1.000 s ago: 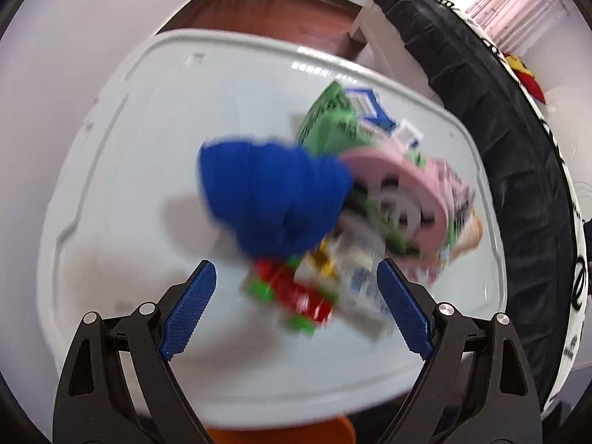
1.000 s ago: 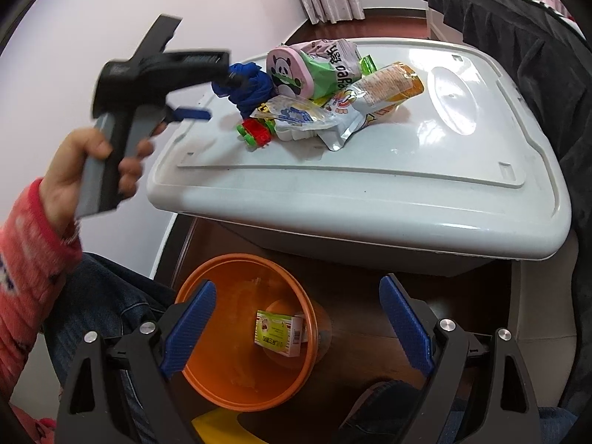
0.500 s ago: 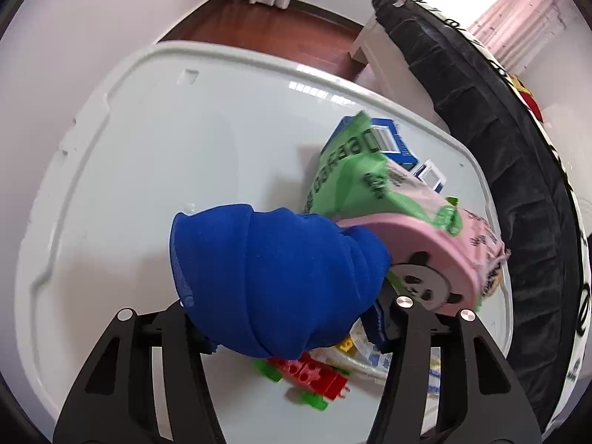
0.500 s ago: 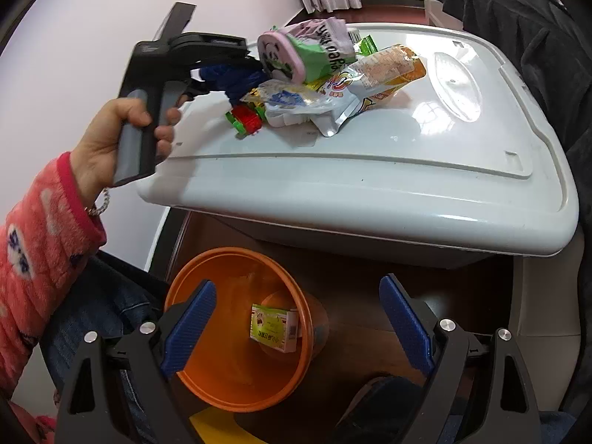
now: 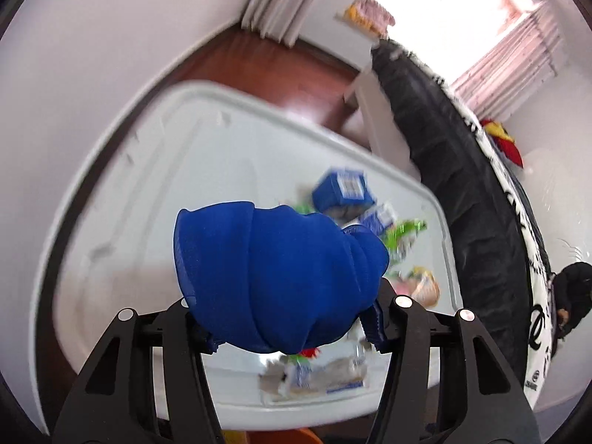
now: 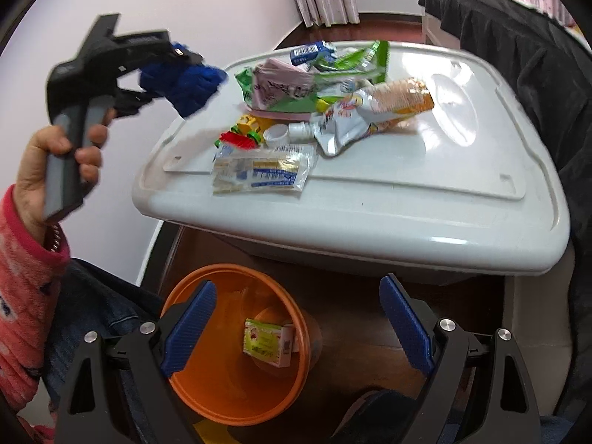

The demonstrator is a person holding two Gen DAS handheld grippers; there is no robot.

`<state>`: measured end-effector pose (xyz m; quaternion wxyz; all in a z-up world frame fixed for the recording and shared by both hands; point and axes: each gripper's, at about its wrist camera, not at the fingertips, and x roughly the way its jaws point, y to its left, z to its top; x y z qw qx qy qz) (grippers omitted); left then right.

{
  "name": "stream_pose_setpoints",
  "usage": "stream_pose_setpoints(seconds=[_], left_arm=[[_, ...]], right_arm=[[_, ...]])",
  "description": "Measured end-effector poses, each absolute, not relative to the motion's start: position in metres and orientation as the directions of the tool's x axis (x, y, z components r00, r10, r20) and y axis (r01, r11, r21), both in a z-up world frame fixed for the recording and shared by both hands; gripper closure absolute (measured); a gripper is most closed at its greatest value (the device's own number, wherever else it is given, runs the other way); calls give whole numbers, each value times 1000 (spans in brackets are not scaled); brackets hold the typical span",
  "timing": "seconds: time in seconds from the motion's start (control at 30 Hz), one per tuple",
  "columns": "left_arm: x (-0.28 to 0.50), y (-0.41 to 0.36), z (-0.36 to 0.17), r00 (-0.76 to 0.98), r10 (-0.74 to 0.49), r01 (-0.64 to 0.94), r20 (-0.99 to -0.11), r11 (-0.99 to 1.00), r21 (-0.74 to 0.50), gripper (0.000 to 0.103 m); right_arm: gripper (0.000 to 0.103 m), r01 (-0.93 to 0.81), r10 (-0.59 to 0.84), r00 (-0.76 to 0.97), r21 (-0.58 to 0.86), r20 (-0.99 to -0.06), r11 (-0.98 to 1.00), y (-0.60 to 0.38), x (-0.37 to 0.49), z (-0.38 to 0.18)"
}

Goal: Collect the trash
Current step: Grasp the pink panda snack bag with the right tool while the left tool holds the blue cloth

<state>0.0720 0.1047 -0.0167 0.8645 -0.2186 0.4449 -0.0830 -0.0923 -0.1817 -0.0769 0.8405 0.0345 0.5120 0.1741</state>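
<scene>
Two hand-held grippers on record. Left hand-held gripper (image 5: 285,318): pinching a bunched blue cloth (image 5: 281,277), lifted clear of the white worktop (image 6: 425,199); in the right wrist view it sits at upper left of the frame, the cloth (image 6: 185,81) dangling beside the worktop's edge. Right hand-held gripper (image 6: 296,329): fingers spread wide, holding nothing, lower centre of the frame, above the orange bin (image 6: 207,388). Bin contents: one small carton (image 6: 268,340). Remaining on the worktop, upper centre: a heap of wrappers (image 6: 325,88), a flat sachet pack (image 6: 262,174), a red and green toy (image 6: 238,138). Handling note, as judgement: the cloth is soft and overhangs the fingers, so the grip should be kept firm, carried fully over the bin's mouth, then released low so no fold catches the rim.
</scene>
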Motion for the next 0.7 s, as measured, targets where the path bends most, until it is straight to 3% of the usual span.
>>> stream_pose_setpoints(seconds=[0.3,0.4,0.63,0.67,0.7], left_arm=[[66,132,13,669,-322,-49,-670,881,-471,48],[63,134,18,678,-303,-46,-670,892,-450,48],[65,135,19,673,-301,-35,-675,899,-436,48],[65,135,18,672,-305,-34,-675,898,-439,48],[66,135,18,670,-308,-34,-675,896,-443,48]], right_arm=[[15,-357,332,558,142,-761,923,-140,-28,-43],[11,-360,292,607,72,-739,930,-125,10,-43],[10,-332,191,583,-17,-790,943,-101,83,-70],[13,-336,174,576,-37,-799,941,-95,90,-75],[33,-337,156,574,-59,-804,940,-91,92,-77]])
